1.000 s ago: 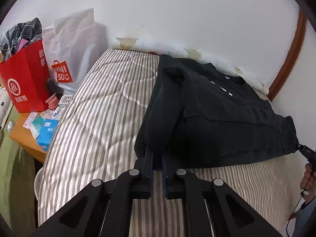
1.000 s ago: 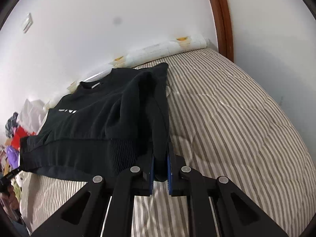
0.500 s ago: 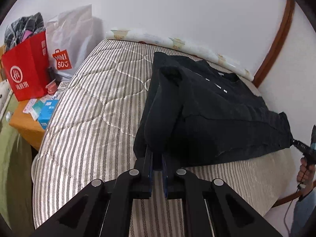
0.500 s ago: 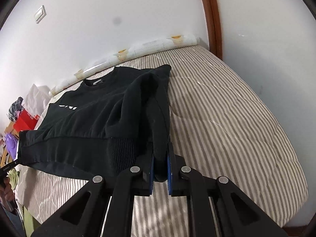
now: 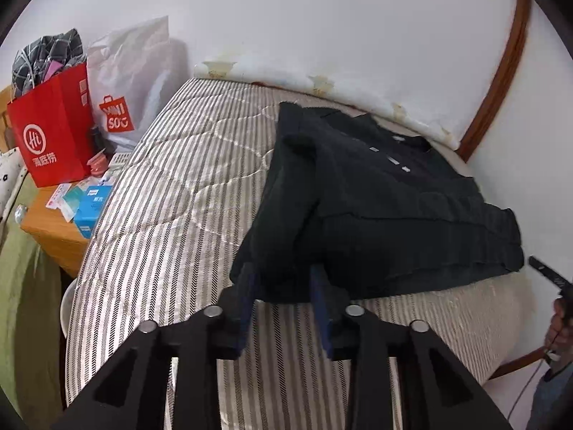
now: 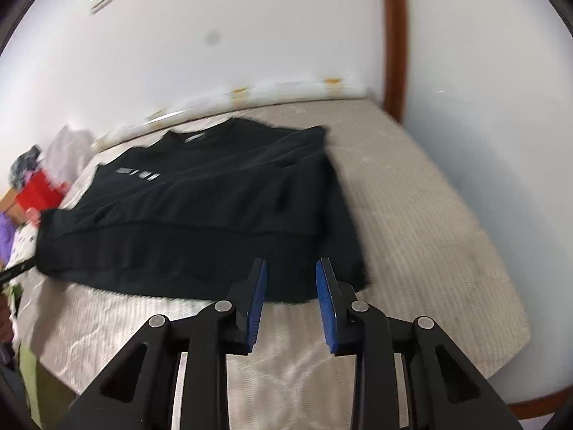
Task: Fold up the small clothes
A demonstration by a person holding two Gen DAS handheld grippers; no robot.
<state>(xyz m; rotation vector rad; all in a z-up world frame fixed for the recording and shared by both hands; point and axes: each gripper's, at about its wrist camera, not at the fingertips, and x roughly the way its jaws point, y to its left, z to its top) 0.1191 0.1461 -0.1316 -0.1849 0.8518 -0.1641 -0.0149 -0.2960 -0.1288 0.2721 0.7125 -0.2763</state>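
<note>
A black sweatshirt lies flat on the striped mattress, both sleeves folded in along its sides. My left gripper is open, its blue pads either side of the left sleeve cuff at the near hem. In the right wrist view the sweatshirt lies ahead, and my right gripper is open just in front of the right sleeve's end, holding nothing. That view is motion-blurred.
A red paper bag and a white shopping bag stand left of the bed on a wooden bedside table with small boxes. A wall runs behind the mattress. A brown door frame stands at the right.
Both grippers have opened and let go of the sleeve cuffs they held. The sleeves now lie on the sweatshirt. Both grippers pulled back slightly.
</note>
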